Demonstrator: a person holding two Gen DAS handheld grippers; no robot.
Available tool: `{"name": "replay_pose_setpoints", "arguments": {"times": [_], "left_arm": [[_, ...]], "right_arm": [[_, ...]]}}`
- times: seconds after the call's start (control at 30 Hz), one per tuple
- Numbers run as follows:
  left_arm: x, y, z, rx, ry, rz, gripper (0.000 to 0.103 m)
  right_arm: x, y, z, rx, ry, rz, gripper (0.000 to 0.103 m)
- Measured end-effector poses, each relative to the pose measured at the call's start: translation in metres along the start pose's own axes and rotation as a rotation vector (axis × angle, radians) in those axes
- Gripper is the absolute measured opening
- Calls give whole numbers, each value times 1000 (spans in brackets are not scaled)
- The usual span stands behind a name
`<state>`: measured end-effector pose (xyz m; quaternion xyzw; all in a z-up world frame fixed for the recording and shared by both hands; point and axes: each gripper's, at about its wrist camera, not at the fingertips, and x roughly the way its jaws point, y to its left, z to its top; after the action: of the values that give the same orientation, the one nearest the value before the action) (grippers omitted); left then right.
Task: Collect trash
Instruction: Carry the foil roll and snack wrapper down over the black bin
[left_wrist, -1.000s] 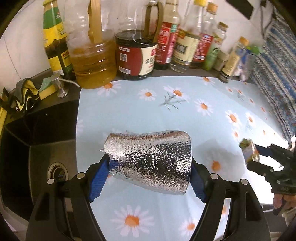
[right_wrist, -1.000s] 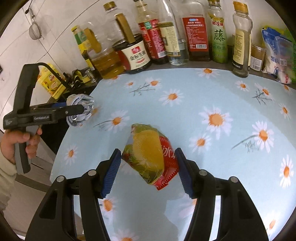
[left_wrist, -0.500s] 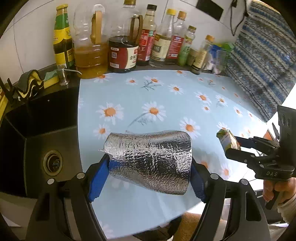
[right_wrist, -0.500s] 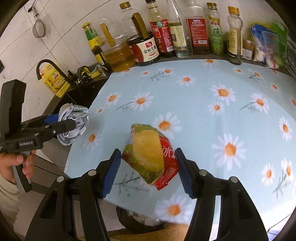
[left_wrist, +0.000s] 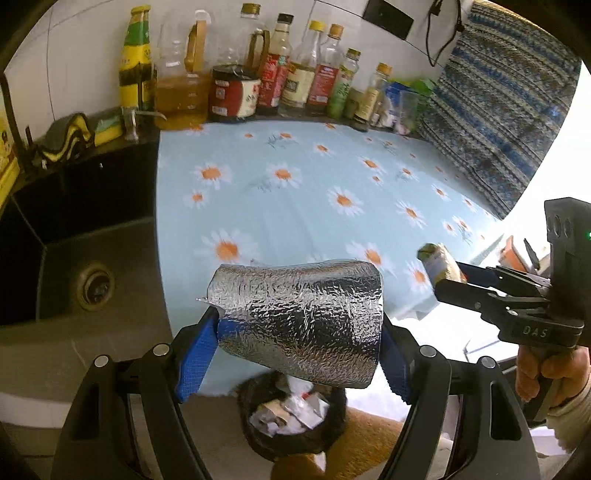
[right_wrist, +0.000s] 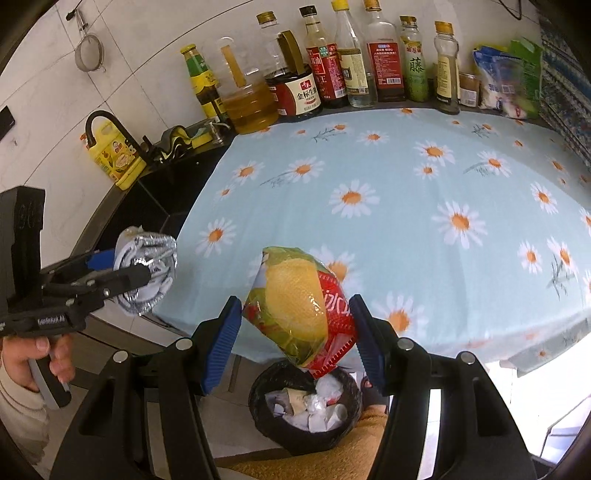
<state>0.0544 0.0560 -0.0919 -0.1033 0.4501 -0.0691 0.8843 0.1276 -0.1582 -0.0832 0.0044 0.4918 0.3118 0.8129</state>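
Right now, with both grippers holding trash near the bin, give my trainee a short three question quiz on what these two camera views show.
1. True or false: the left gripper is clamped on a silver foil wrapper.
2. What does the right gripper hold? A) a glass bottle B) a crumpled yellow and red snack bag C) a sponge
3. Fill in: the black trash bin below the edge of the daisy tablecloth already contains ____.

Key
1. True.
2. B, the snack bag sits between the blue pads.
3. Crumpled paper and wrappers.
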Motion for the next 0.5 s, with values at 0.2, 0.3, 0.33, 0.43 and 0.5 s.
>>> {"name": "replay_pose_setpoints", "arguments": {"times": [0.2,0.3,0.33,0.43,0.5], "left_arm": [[-7,-5,-31,-1,0,-33,75],[-9,-2,-42,-16,2,-43,75],[-9,-1,-45,-23,6,-46,75],[-6,0,-54,-37,24,-53,75],[-6,0,-62,-38,28,-49,75]], "right_arm": [[-6,18,-26,20,11,-12,60],[-8,28,-38,12,20,-19,60],[-8,30,-41,12,23,-19,60],[-5,34,-50,19,37,-19,60],[-2,37,-55,19,50,-17,60]]}}
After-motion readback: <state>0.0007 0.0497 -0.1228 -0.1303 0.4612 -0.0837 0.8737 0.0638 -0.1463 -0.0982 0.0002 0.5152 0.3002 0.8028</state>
